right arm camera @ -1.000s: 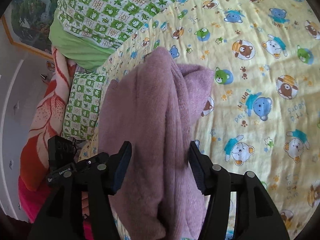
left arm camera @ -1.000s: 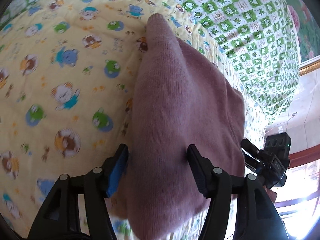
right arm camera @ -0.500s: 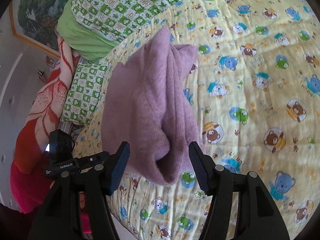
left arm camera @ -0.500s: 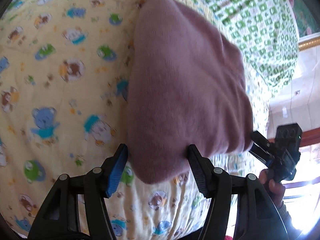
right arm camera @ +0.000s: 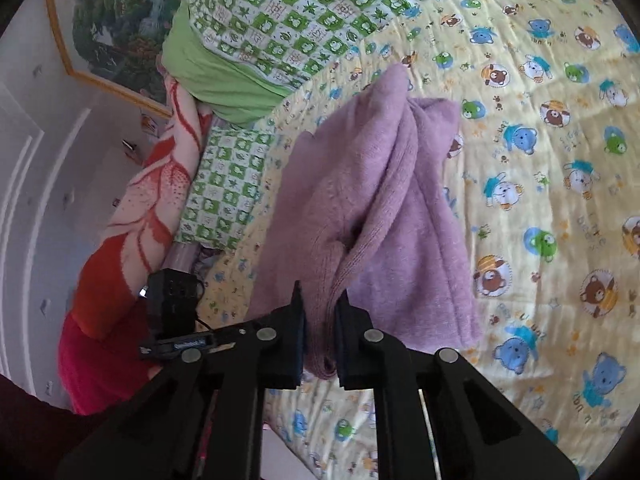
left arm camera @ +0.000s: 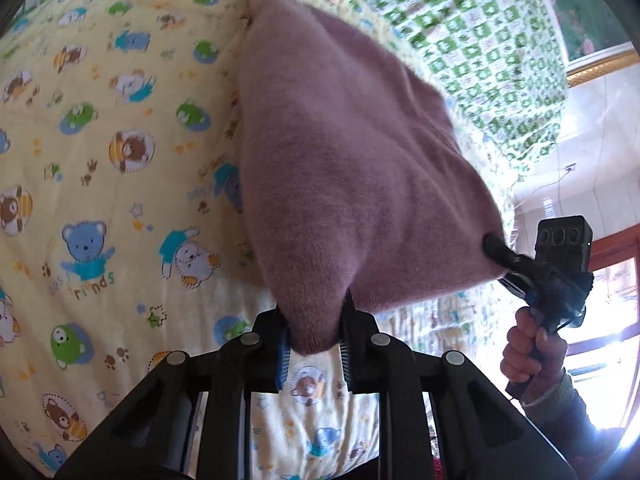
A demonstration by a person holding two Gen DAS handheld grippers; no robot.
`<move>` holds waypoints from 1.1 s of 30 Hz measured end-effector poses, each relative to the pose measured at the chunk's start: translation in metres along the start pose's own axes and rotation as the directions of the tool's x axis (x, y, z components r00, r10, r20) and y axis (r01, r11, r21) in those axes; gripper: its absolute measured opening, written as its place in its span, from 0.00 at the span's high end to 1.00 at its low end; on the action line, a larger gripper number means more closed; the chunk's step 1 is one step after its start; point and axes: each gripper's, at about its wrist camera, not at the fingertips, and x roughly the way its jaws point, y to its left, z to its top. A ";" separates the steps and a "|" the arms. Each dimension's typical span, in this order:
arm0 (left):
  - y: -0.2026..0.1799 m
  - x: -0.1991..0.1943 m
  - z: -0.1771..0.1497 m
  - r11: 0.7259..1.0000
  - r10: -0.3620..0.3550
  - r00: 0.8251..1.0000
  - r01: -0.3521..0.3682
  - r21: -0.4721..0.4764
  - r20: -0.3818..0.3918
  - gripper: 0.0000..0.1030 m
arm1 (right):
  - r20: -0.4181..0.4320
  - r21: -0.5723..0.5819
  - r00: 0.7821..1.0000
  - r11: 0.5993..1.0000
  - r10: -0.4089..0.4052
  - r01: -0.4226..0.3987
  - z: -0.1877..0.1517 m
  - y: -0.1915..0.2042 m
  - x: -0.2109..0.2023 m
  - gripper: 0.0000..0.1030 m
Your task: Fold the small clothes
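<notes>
Change: both grippers have just been closing, and each now pinches a near corner of the garment that earlier only lay between spread jaws.
Left gripper [left arm camera: 313, 334]: I see its jaws pressed onto the near left corner of the pink garment [left arm camera: 344, 168], fabric bunched between the pads.
Right gripper [right arm camera: 320, 336]: its jaws clamp a folded ridge of the same garment [right arm camera: 380, 216] at the near right corner; from the left wrist view its tip [left arm camera: 496, 250] bites into the cloth edge, with a hand [left arm camera: 528, 350] on the handle.
Garment: it lies on the bed, running away from me to a narrow far end, its near edge raised between my two grips.
Edges: the near edge of the yellow bear-print quilt [left arm camera: 100, 160] drops off just below the grippers; the quilt's side edge lies close to the garment on the pillow side.
Open room: broad bare quilt [right arm camera: 540, 160] spreads on the garment's other side and beyond its far tip.
Around: a green-checked pillow [right arm camera: 288, 20] sits near the far end, a smaller checked cushion [right arm camera: 224, 188] just beside the garment, an orange-patterned blanket [right arm camera: 140, 216] past it.
In the way: I see nothing lying on the garment itself.
</notes>
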 end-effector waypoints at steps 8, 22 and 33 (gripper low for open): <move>-0.012 0.032 -0.002 0.998 0.070 0.997 -0.070 -0.003 -0.029 0.79 | -0.082 -0.052 0.961 0.964 -0.265 0.262 -0.011 -0.041 0.033 0.88; -0.012 0.000 -0.009 0.990 0.133 0.991 -0.133 0.035 0.015 0.55 | -0.022 -0.058 0.945 0.944 -0.326 0.325 -0.010 -0.025 0.007 0.69; -0.043 -0.016 0.017 0.993 0.067 0.991 -0.078 0.093 0.119 0.54 | 0.067 -0.099 0.987 0.984 -0.143 0.149 0.025 0.028 0.031 0.69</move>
